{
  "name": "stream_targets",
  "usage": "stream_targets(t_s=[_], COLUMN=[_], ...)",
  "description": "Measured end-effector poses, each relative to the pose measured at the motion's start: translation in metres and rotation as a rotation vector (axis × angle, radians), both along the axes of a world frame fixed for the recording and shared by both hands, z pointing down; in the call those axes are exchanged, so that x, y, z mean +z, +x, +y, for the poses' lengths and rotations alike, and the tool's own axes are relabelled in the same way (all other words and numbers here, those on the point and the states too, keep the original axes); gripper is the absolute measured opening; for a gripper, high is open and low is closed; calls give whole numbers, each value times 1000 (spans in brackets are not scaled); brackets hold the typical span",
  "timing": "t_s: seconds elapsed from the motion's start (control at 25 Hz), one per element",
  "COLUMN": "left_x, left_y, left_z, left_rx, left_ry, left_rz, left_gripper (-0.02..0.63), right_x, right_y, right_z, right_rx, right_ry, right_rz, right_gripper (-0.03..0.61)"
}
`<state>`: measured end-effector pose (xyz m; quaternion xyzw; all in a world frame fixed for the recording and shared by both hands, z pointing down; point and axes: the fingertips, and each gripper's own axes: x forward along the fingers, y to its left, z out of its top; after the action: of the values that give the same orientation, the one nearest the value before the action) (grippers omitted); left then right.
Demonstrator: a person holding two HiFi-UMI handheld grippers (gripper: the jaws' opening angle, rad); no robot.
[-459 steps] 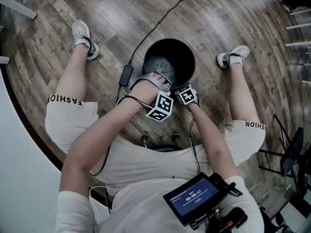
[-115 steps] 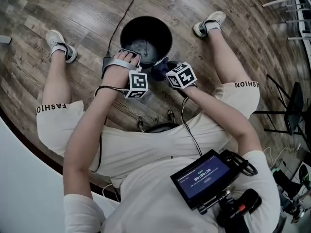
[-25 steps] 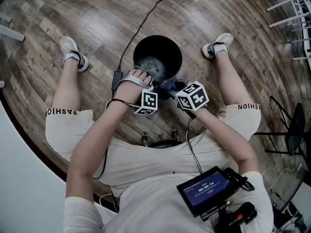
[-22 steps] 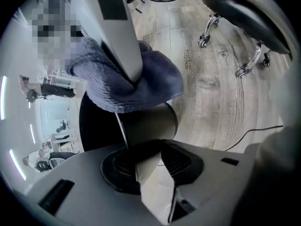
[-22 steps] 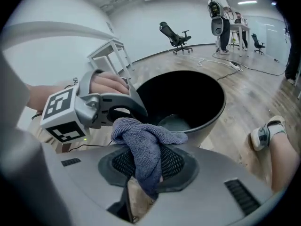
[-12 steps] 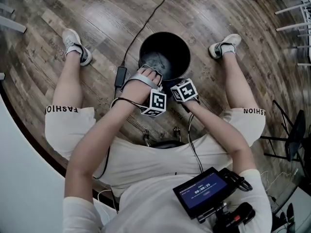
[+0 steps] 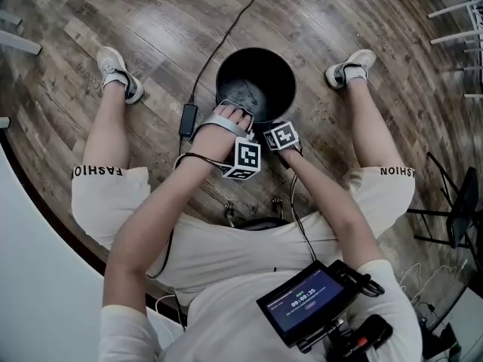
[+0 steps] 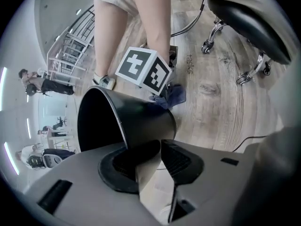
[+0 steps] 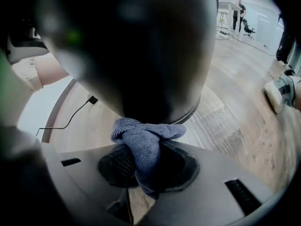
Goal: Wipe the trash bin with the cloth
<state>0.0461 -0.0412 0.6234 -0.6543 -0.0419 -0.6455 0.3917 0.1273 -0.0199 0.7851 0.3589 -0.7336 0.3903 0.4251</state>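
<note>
The black trash bin (image 7: 226, 70) stands on the wood floor between the person's feet. My left gripper (image 7: 240, 115) is clamped on its near rim. In the left gripper view the rim (image 8: 123, 140) sits between the jaws, which have just been closing on it. My right gripper (image 7: 278, 130) is low beside the bin's near outer wall, to the right of the left one. In the right gripper view it (image 9: 146, 160) is shut on a bunched blue cloth (image 9: 143, 140), which presses against the bin's dark wall (image 9: 141, 55). The cloth (image 8: 171, 95) also shows under the right marker cube (image 8: 143, 69).
A black cable with a power brick (image 7: 187, 118) lies on the floor left of the bin. The person's shoes (image 7: 117, 70) (image 7: 351, 65) flank it. Stool castors (image 7: 230, 211) sit close behind the grippers. Chair and rack legs (image 7: 453, 217) stand at the right.
My right gripper has sunk down along the bin's near wall with the cloth, so its marker cube looks smaller. The left gripper has kept its place on the rim.
</note>
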Motion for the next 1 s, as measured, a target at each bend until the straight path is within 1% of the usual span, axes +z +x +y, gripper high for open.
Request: stream_targets(t_s=[0.08,0.16,0.24,0.36,0.44,0.56,0.64,0.72,0.84,1.0], left_x=[-3,-6,-5,-2,1,1,1,1,0,-1], left_y=[-4,-13,-19,-17,-17,-17,-13,-8,-5,-4], left_z=[-1,-6,-11,-15,-13,-8,-2,2,4,4], left_rx=[-6,-22,-28,-3,11,16,22,25,25,25], left_ry=[-24,-32,-25,32,64,61,54,46,36,26], left_rz=[12,-1,-13,-13,-21,-28,-25,-18,-14,-14], left_gripper=[140,168,189,185,161,149,144,143,141,138], right_x=[-23,-52,-87,-143,-181,-220,-228,-223,-201,-159], right_y=[3,6,6,-5,-16,-29,-34,-37,-39,-37], right_z=[9,17,25,27,23,18,15,10,6,5], right_rx=[-34,-75,-93,-105,-113,-101,-90,-90,-95,-103], right_ry=[-14,-9,4,71,135,189,189,175,133,92], right_rz=[-12,-33,-63,-121,-157,-208,-222,-212,-187,-138], right_gripper=[106,107,106,107,107,106,106,107,106,106])
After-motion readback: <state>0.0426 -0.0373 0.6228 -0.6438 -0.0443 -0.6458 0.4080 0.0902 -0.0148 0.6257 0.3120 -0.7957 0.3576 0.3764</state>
